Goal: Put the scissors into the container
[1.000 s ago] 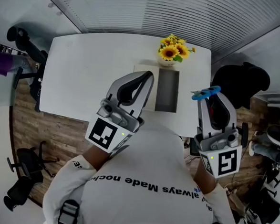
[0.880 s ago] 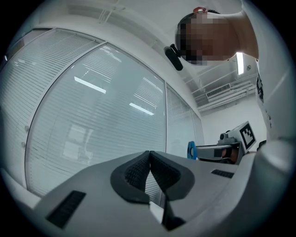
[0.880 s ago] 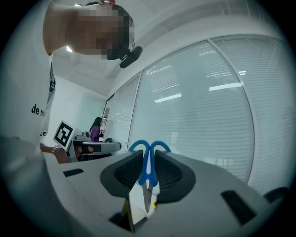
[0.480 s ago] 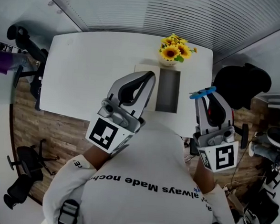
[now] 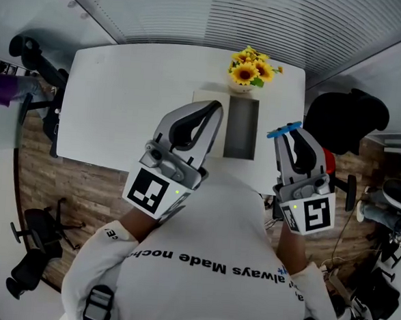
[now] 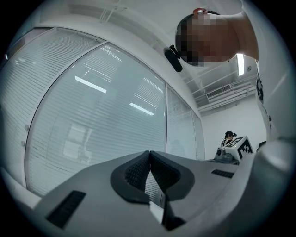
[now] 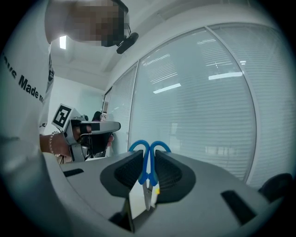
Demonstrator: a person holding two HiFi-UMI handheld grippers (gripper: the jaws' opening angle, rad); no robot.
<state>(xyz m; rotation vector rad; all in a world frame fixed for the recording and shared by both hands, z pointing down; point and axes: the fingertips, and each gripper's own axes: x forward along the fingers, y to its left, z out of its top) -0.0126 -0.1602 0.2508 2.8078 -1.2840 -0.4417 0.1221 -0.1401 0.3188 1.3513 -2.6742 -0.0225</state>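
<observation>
Blue-handled scissors (image 7: 148, 159) stand upright between the pads of my right gripper (image 7: 149, 173), which is shut on them, handles up. In the head view the blue handles of the scissors (image 5: 283, 131) poke out at the tip of the right gripper (image 5: 290, 136), held up above the table's right front edge. The container (image 5: 240, 128) is a narrow grey box lying on the white table (image 5: 123, 96), left of the scissors. My left gripper (image 5: 209, 112) is shut with nothing in it, raised just left of the container. In the left gripper view the left gripper (image 6: 149, 167) points at window blinds.
A vase of sunflowers (image 5: 248, 72) stands at the table's far edge behind the container. A flat pale mat (image 5: 208, 98) lies under the container. A black chair (image 5: 344, 118) stands at the right of the table, more chairs (image 5: 33, 247) on the wooden floor at left.
My right gripper with the scissors has drifted left, closer to the container, and tilted a little. The left gripper has stayed put.
</observation>
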